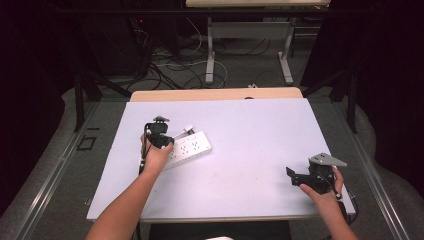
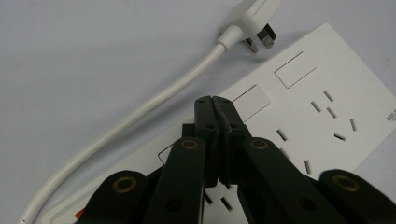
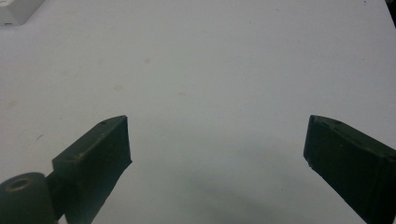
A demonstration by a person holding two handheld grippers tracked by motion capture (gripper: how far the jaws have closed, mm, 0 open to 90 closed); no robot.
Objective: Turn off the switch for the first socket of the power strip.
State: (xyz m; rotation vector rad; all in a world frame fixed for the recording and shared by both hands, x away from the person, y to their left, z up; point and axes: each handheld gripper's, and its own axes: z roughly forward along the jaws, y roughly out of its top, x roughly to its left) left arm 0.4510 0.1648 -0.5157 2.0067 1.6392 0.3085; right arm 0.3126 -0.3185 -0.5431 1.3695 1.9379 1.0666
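A white power strip (image 1: pixel 190 149) lies on the left half of the white table (image 1: pixel 250 130), its white cable (image 2: pixel 140 116) curling round to a white plug (image 2: pixel 250 18) that lies loose beside it. My left gripper (image 1: pixel 161 135) hovers over the strip's near end; in the left gripper view its jaws (image 2: pixel 215 100) stand pressed together with nothing between them, tips above the strip (image 2: pixel 303 107) near a blank panel. My right gripper (image 1: pixel 291 174) rests at the table's near right, jaws wide apart (image 3: pixel 217 140) over bare table.
The table's wooden far edge (image 1: pixel 215 94) borders a floor with cables and another table's legs (image 1: pixel 210 55). A corner of the power strip (image 3: pixel 14 11) shows at the top left of the right gripper view.
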